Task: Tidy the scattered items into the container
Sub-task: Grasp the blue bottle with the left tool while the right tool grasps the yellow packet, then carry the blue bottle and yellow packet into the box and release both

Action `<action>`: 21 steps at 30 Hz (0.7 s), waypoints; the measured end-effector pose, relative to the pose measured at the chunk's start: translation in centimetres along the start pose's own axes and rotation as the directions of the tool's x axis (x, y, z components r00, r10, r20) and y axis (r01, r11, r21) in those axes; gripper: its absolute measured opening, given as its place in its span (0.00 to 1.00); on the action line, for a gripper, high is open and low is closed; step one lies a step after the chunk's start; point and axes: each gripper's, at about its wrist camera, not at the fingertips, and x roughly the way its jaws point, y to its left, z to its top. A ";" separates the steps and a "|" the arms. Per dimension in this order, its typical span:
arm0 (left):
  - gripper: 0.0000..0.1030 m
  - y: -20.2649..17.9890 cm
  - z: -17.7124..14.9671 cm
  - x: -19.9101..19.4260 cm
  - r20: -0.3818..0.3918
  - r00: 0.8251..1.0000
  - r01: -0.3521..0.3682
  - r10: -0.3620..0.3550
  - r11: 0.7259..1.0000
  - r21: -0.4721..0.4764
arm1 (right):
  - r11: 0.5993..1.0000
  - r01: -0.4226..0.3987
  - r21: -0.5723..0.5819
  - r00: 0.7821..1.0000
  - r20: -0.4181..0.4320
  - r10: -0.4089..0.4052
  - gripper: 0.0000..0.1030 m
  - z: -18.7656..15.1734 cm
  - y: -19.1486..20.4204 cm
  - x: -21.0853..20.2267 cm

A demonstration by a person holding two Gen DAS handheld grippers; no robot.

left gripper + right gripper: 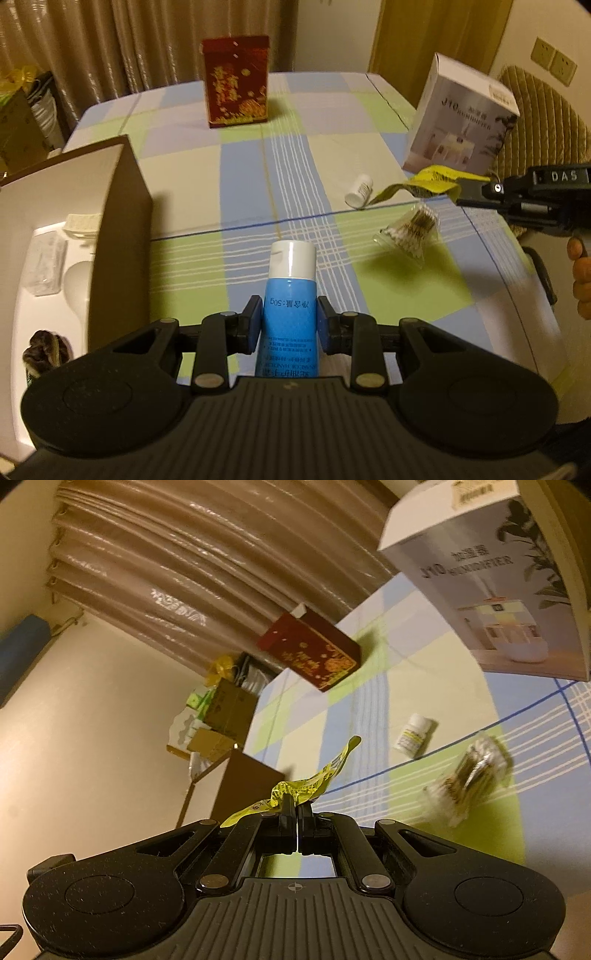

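Blue tube (289, 314) in left tool (289, 325), yellow wrapper (295, 794) in right tool (297, 812).

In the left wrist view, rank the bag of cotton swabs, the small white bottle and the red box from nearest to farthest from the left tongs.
From the left tongs, shut on the blue tube:
1. Bag of cotton swabs, ahead to the right on the tablecloth.
2. Small white bottle, lying beyond the bag, also right.
3. Red box, upright at the table's far end.

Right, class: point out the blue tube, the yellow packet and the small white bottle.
blue tube (290, 314): left wrist view, on its blue body.
yellow packet (314, 784): right wrist view, on its crumpled middle.
small white bottle (359, 190): left wrist view, on its side.
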 end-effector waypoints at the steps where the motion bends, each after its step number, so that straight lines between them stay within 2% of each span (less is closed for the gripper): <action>1: 0.25 0.2 -0.1 -0.5 0.010 1.000 -0.002 0.002 1.000 -0.007 | 1.000 -0.006 -0.004 1.000 -0.002 0.006 0.03 -0.1 0.3 0.0; 10: 0.25 2.9 -0.7 -5.6 0.115 0.992 -0.042 0.052 0.996 -0.081 | 0.996 -0.075 -0.053 0.997 -0.025 0.074 0.03 -0.5 3.5 1.6; 21: 0.25 8.8 -1.2 -10.5 0.188 0.965 -0.147 0.181 0.972 -0.182 | 0.975 -0.186 -0.119 0.981 -0.083 0.177 0.03 -0.5 8.2 5.9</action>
